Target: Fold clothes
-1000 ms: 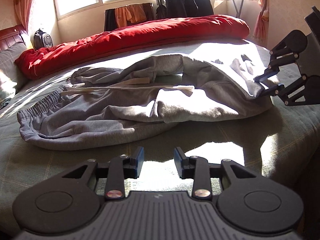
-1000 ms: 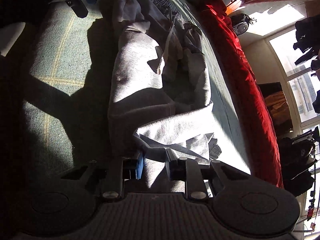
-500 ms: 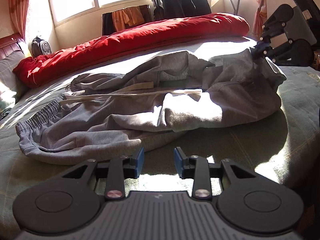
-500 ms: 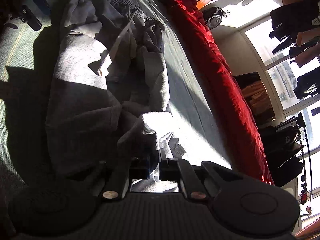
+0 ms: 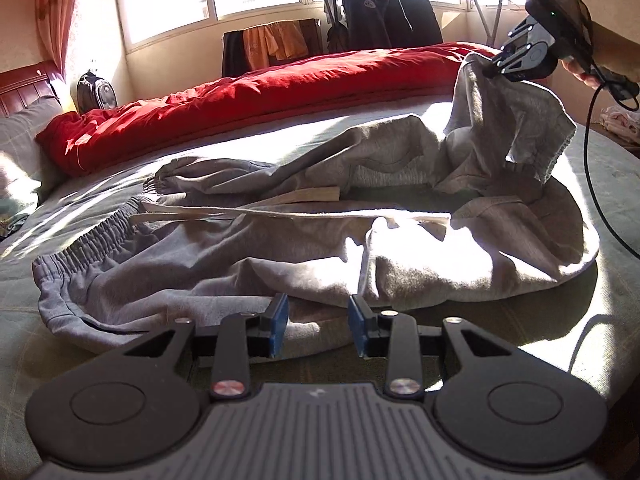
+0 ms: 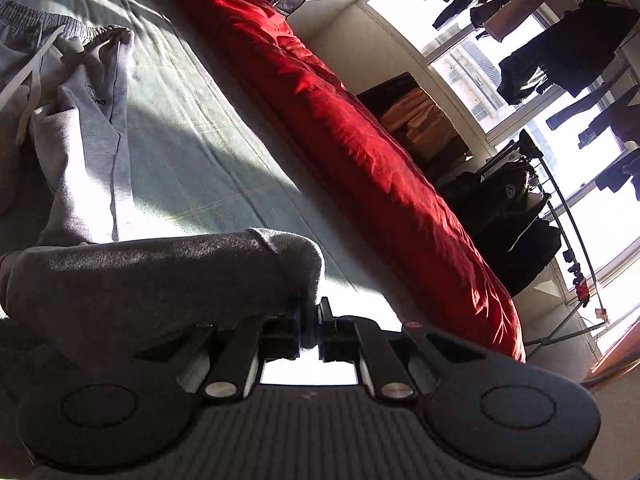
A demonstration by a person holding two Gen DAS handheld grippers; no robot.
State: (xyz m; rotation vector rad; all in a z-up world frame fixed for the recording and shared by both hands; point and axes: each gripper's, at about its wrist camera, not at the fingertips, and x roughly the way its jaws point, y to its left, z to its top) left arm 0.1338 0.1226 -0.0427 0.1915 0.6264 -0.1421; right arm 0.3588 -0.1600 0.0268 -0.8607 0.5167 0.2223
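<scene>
Right gripper (image 6: 308, 330) has lifted the sweatpants (image 5: 240, 256) leg off the bed (image 5: 600, 300) — jaws clamped; left gripper (image 5: 316, 326) at 6 o'clock — jaws apart, empty.

The right gripper (image 6: 308, 334) hides the bit of trouser leg (image 6: 160, 276) pinched between its pads. In the left wrist view its body is cut off by the top right edge, and only part of a hand (image 5: 580, 74) shows behind it. The logo (image 6: 96, 96) on the far leg is too small to read. The headboard (image 5: 24, 90) runs off the left edge.
</scene>
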